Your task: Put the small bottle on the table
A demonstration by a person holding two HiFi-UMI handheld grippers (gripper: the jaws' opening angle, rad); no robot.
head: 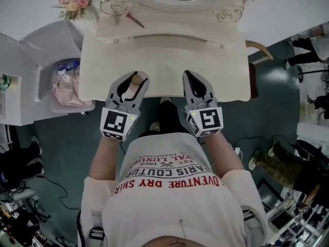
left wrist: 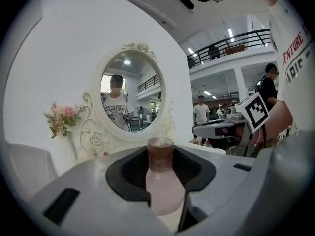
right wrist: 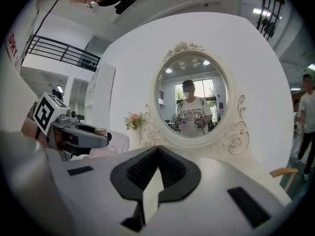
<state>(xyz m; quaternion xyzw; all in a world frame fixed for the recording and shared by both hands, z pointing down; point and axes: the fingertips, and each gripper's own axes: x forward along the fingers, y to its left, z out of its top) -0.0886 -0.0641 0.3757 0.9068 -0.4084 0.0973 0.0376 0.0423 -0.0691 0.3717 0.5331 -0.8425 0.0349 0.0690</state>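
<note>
A small pink bottle with a brown cap stands upright between the jaws of my left gripper, which is shut on it just over the near edge of the cream dressing table. In the left gripper view the bottle fills the gap between the dark pads, its cap sticking up above them. My right gripper hovers beside it over the same table edge. Its jaws meet at the tips with nothing between them.
An oval mirror in a carved frame rises at the table's back. A pink flower bunch sits at the far left and a small red item on the raised shelf. A white bin with pink cloth stands left; a chair back right.
</note>
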